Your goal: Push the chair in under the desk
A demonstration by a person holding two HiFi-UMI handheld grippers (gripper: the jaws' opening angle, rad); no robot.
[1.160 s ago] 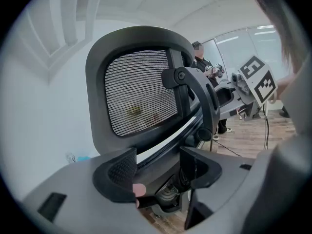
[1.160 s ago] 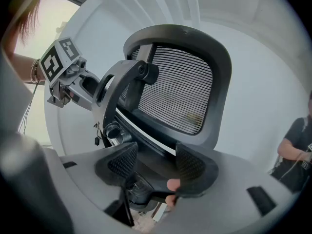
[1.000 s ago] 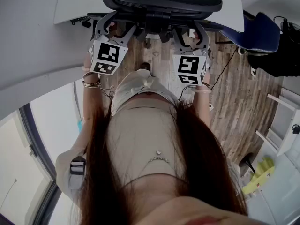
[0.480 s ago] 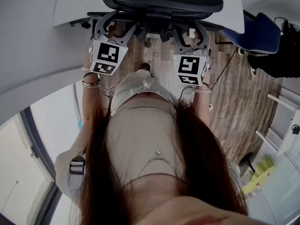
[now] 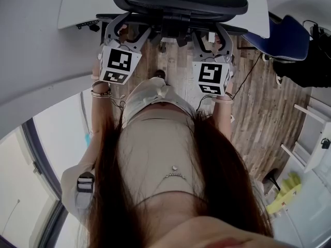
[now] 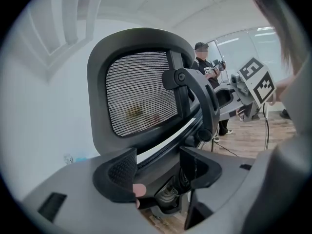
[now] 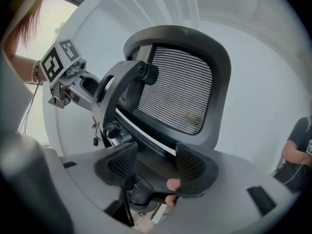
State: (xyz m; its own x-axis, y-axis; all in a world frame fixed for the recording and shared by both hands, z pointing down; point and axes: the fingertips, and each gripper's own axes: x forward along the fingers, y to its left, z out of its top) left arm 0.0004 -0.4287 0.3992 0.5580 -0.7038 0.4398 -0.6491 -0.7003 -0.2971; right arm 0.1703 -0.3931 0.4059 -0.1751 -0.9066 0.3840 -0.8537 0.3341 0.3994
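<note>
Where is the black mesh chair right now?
The black mesh-backed office chair sits top centre in the head view, its backrest by the white desk, with the left gripper and right gripper behind it.

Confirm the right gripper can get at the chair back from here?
Probably yes: the right gripper has its jaws apart right up against the chair back, and nothing shows in between.

The office chair (image 5: 176,1) has a black frame, a grey mesh backrest (image 6: 141,96) and a curved rear support arm (image 7: 109,94) with a pivot. It stands upright, its back toward the operator. In the head view, the backrest top overlaps the near edge of the white counter (image 5: 83,4). The seat is hidden.
</note>
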